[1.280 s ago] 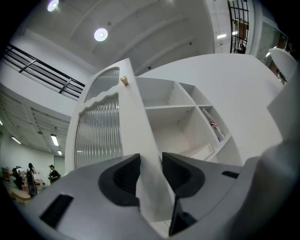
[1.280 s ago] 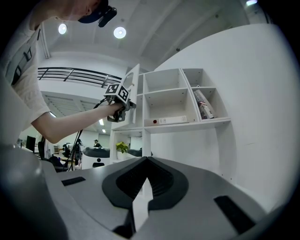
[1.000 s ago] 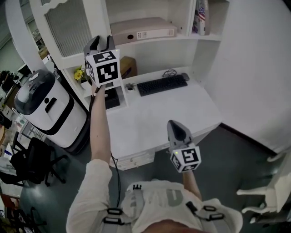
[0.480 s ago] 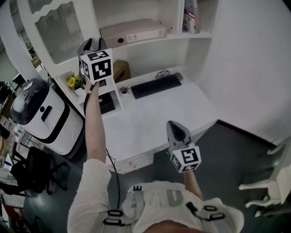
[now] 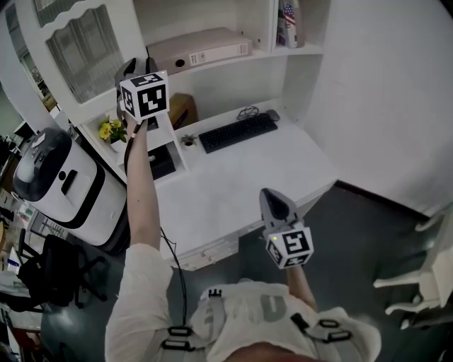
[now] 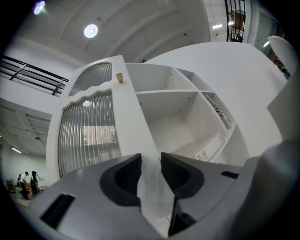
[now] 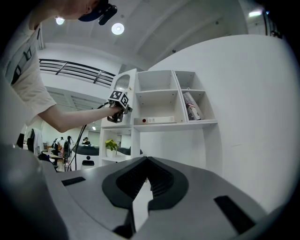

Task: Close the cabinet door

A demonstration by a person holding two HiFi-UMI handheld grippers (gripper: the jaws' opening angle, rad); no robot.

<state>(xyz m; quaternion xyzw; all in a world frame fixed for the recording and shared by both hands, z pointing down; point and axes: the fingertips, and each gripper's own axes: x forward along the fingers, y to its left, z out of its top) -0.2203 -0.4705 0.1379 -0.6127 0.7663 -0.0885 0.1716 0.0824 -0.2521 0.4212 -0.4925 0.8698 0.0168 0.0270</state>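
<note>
The white cabinet door (image 5: 78, 49) with its ribbed glass pane stands swung out to the left of the open shelves. My left gripper (image 5: 127, 71) is raised at arm's length to the door's free edge. In the left gripper view that edge (image 6: 125, 117) runs down between the two dark pads (image 6: 123, 176), which are closing and lie against both faces with no gap showing; the left gripper (image 6: 151, 169) straddles the edge. A small knob (image 6: 119, 78) sits higher on the edge. My right gripper (image 5: 274, 196) hovers low over the desk's front, shut and empty, as in its own view (image 7: 146, 161).
A flat binder (image 5: 198, 48) lies on the shelf and books (image 5: 288, 18) stand to its right. The white desk (image 5: 241, 180) carries a keyboard (image 5: 237, 132). A brown box (image 5: 182, 109) and yellow flowers (image 5: 107, 129) sit beside it. A white machine (image 5: 49, 184) stands at the left.
My left gripper has drifted left in the head view, staying on the door's edge. The right gripper has kept its place.
</note>
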